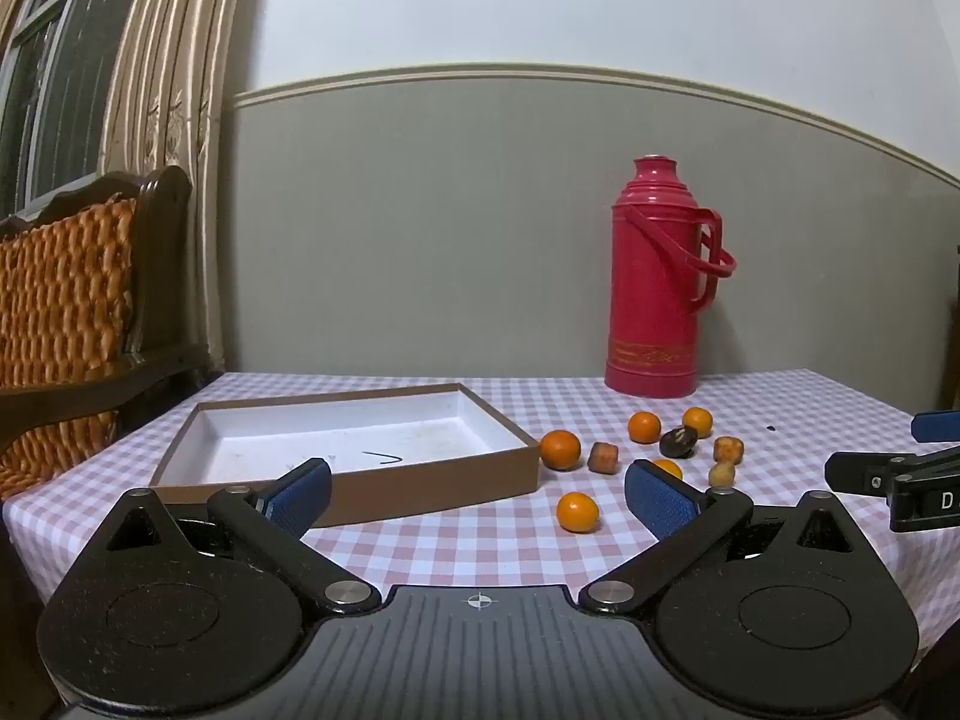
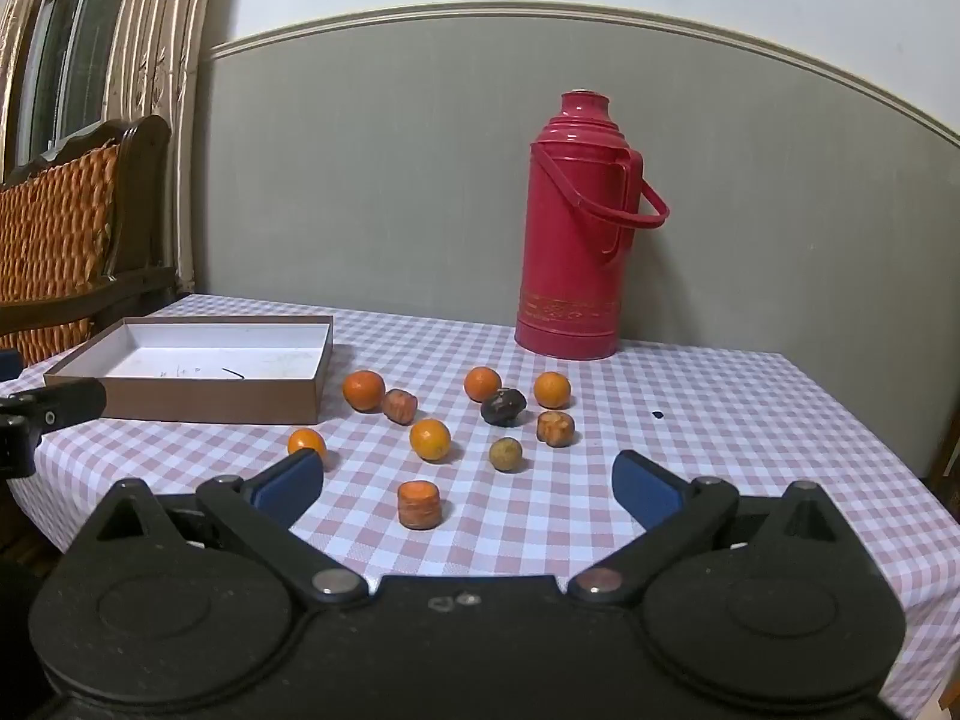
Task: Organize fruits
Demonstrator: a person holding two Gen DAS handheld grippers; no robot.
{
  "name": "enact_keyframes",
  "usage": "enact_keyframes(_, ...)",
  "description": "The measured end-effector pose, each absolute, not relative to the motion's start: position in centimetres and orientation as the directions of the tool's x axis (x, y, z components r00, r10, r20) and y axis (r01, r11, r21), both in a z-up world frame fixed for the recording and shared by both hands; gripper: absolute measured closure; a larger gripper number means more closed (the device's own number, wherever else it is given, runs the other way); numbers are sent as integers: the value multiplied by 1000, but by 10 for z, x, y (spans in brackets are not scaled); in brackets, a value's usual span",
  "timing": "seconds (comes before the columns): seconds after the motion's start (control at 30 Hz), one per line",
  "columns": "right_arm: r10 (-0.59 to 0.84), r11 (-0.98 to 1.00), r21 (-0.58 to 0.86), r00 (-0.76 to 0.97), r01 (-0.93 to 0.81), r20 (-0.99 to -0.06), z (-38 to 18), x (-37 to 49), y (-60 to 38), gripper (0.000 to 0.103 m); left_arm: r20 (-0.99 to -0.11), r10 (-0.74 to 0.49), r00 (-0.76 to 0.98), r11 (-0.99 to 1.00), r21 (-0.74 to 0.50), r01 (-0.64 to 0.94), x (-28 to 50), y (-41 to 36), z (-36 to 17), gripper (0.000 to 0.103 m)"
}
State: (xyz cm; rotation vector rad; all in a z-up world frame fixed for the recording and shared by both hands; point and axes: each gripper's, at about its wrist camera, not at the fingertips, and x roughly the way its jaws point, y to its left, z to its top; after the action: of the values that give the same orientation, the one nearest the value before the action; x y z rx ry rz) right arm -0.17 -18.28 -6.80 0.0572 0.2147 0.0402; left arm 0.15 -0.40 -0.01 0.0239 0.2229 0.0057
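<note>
Several small oranges lie loose on the checked cloth, among them one [image 2: 430, 438] mid-table and one [image 1: 577, 512] nearest my left gripper. With them lie a dark shrivelled fruit [image 2: 503, 407], a small dull-yellow fruit [image 2: 505, 454] and orange-brown chunks [image 2: 555, 428]. A shallow brown box [image 1: 432, 480] with a white, empty floor sits to the left of the fruit. My left gripper [image 1: 480, 498] is open, low over the table's near edge, holding nothing. My right gripper [image 2: 468, 492] is open too. One orange chunk [image 2: 420, 504] lies on the cloth between its spread fingers, untouched.
A tall red thermos [image 2: 576, 240] stands at the back against the grey wall. A wooden chair with an orange woven cushion [image 1: 60, 312] stands left of the table beside a curtain. The right gripper's body [image 1: 888, 480] shows at the left wrist view's right edge.
</note>
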Motion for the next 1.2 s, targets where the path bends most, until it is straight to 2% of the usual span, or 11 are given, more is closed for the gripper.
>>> enact_keyframes(1.2, 43, 998, 56, 977, -33, -207, -69, -3, -181, 6, -220, 10, 975, 1000, 16, -7, -3, -1, -1, 0)
